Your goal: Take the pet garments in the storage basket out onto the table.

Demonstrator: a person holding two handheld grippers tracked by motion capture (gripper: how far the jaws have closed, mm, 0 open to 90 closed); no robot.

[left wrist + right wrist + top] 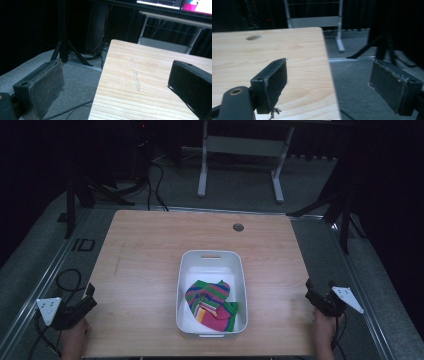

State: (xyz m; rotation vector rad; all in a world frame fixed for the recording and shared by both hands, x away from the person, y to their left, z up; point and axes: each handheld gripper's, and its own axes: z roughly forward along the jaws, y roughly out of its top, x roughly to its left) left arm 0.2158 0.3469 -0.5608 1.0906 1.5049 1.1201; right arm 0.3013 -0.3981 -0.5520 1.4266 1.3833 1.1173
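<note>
1. The striped cloth (212,303) lies crumpled inside the white bin (184,270), mid-table.
2. The left gripper (89,297) and right gripper (311,291) hover at opposite table edges, jaws spread, empty.
3. Judged a resting stage; the next move likely calls for reaching inward to the bin.

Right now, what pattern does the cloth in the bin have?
The cloth has stripes of green, pink, blue and yellow; the high view shows it best.

right claw (328,85): jaws wide apart, empty; straddling table (262,55) edge
</note>
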